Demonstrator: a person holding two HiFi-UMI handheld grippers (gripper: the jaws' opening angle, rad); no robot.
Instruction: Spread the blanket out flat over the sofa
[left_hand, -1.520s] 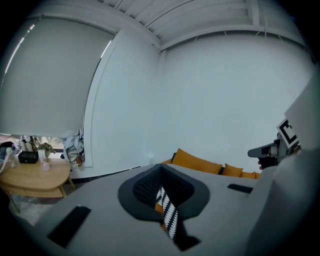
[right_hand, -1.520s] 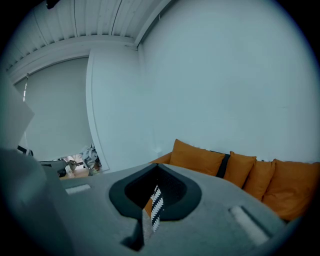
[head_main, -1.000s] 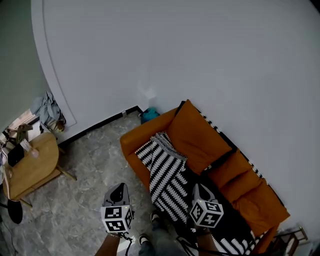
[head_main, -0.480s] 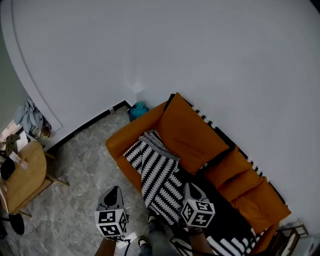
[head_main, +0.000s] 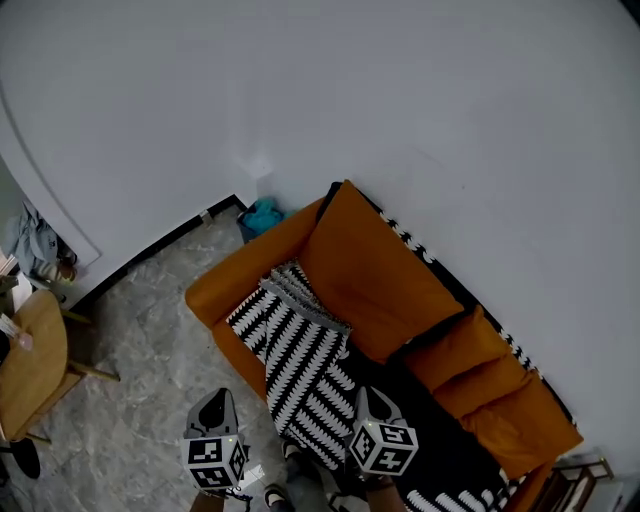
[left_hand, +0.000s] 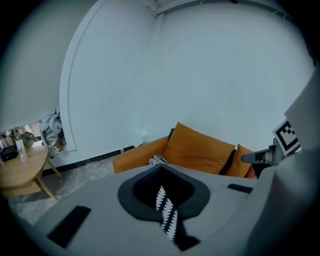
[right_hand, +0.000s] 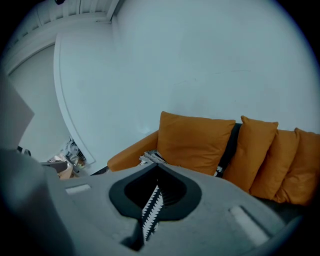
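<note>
An orange sofa stands against the white wall. A black-and-white zigzag blanket lies bunched over its left seat and hangs down the front. My left gripper is low in the head view, left of the blanket's hanging edge. The right gripper is over the blanket's dark part. In the left gripper view the left gripper is shut on a strip of blanket. The right gripper view shows the right gripper shut on a blanket strip.
Large orange back cushions and smaller ones line the sofa. A round wooden table stands at the left on the marbled floor. A teal object sits by the wall behind the armrest. The person's shoes show below.
Both grippers have sunk lower and nearer the bottom of the head view, still gripping the blanket. The sofa and the table have slid left in the picture.
</note>
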